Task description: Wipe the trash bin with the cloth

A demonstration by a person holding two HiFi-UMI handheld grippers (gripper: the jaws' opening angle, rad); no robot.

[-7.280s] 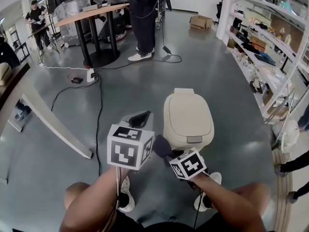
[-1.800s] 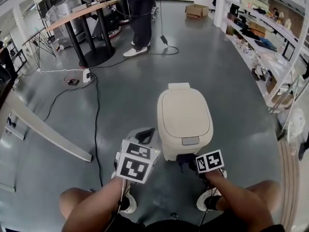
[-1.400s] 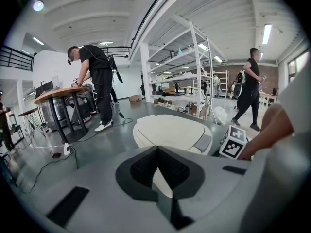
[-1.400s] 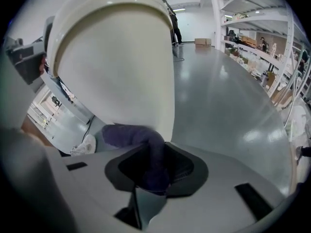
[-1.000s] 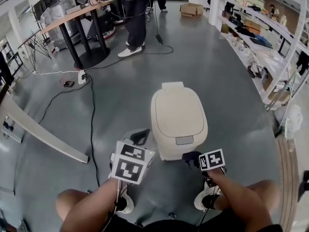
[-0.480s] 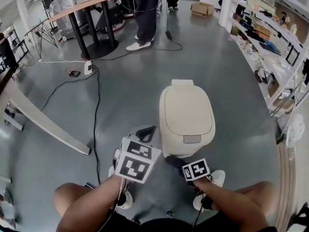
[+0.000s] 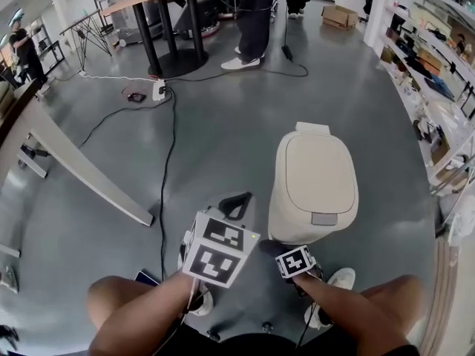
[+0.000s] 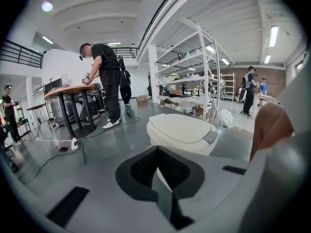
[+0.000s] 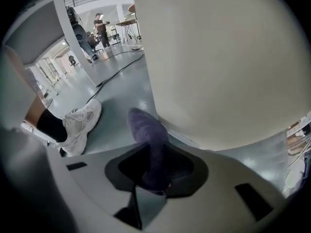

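The cream trash bin (image 7: 315,180) stands on the grey floor with its lid down. In the head view my right gripper (image 7: 276,249) is low at the bin's front left corner, shut on a dark purple cloth (image 7: 269,248). The right gripper view shows the cloth (image 9: 148,144) sticking out of the jaws, right up against the bin's wall (image 9: 218,57). My left gripper (image 7: 236,202) hovers to the left of the bin, apart from it. Its jaws are closed with nothing in them, and the left gripper view shows the bin (image 8: 182,132) ahead of that gripper (image 8: 156,152).
A black cable (image 7: 167,154) runs across the floor to a power strip (image 7: 158,90). A long white board (image 7: 82,176) lies at the left. A table (image 7: 174,21) and a standing person (image 7: 256,21) are at the back, shelves (image 7: 438,73) at the right. My white shoe (image 9: 73,125) is near the bin.
Over the last second my right gripper has slid the cloth leftward along the bin's lower front, from the right side to the left corner. The left gripper stays beside the bin.
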